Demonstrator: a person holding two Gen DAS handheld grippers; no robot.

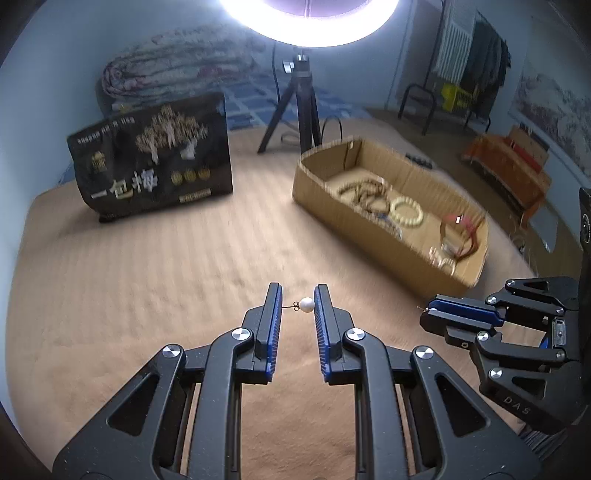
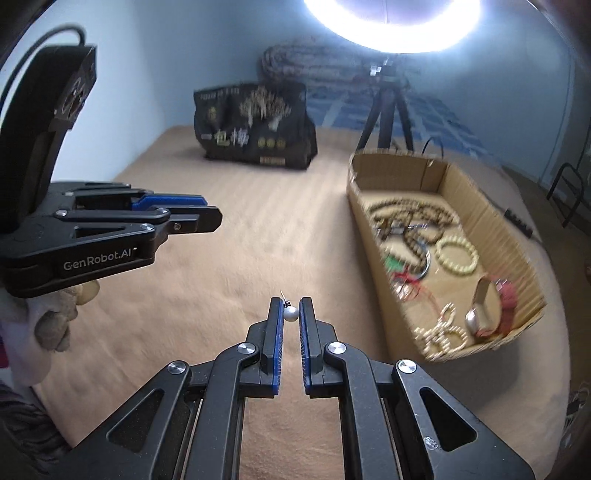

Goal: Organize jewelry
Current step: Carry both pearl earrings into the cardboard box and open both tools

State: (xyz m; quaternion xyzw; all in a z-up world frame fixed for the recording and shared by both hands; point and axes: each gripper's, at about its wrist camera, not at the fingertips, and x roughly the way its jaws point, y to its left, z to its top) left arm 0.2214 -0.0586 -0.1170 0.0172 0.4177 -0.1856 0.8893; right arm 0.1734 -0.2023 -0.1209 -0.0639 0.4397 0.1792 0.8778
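Between the tips of your left tool (image 1: 298,303) sits a small white pearl stud earring (image 1: 306,305), clamped there: the pearl presses the right-hand pad, and the thin metal post with its little back runs crosswise toward the left-hand pad, so its long axis lies across the jaws, roughly level. Your right tool (image 2: 291,313) is likewise closed on a second white pearl earring (image 2: 290,313), the pearl pinched between the blue pads near the tips, its fine post slanting up and away past the left-hand finger.

Ahead and to the right of both tools lies the open brown cardboard box (image 1: 317,177), its long side running away from you. Inside it are dark wooden bead strings (image 2: 410,218), a cream beaded bracelet (image 2: 457,255), red cord pieces (image 2: 508,299) and other blurred jewelry. Ahead and left of the left tool stands a black printed bag with gold lettering (image 1: 151,158). Straight beyond, a black tripod (image 1: 295,110) carries a glaring ring light (image 1: 310,22). Beneath both tools is tan striped bedding (image 1: 147,266), bare between the tools and the box; nothing blocks that stretch.
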